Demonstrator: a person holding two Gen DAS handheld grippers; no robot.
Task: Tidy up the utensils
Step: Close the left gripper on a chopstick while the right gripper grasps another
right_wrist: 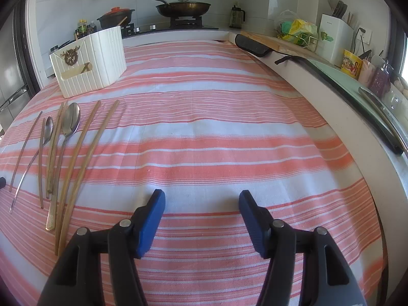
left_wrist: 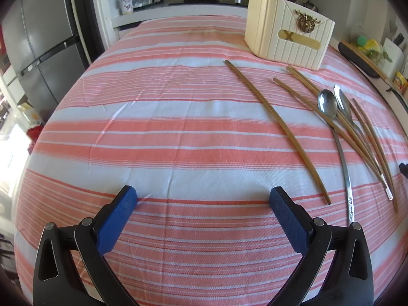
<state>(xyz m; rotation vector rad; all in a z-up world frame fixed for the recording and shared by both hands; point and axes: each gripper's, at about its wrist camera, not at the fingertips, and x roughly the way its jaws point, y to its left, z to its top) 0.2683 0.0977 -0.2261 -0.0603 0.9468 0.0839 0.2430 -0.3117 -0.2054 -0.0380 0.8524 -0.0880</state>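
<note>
Left wrist view shows the left gripper [left_wrist: 202, 199] released, its two blue pads [left_wrist: 116, 221] spread wide over the striped tablecloth [left_wrist: 158, 117] with nothing between them. Using the cream utensil holder [left_wrist: 288, 40] as landmark: one holder stands at the far end of the cloth, and every utensil lies on the cloth on the near side of it. One wooden chopstick [left_wrist: 278, 130] lies alone, apart from the rest. Beside it, further from the left gripper, a loose bunch holds two metal spoons [left_wrist: 327, 105], bowls toward the holder, crossed by more chopsticks.

From the right wrist view, the right gripper [right_wrist: 201, 199] is also released, its pads [right_wrist: 151, 224] apart over bare cloth and gripping nothing. Below the holder [right_wrist: 89, 58] I count seven chopsticks [right_wrist: 84, 153] here, though two lie tight together and the count is unsure, plus the same two spoons [right_wrist: 71, 122]. One spoon has a ridged golden handle. Inside the holder only one stick-like tip shows above the rim; I cannot tell what it is. Behind the holder, the stove carries one lidded frying pan [right_wrist: 183, 7] and one black pot [right_wrist: 116, 16].
</note>
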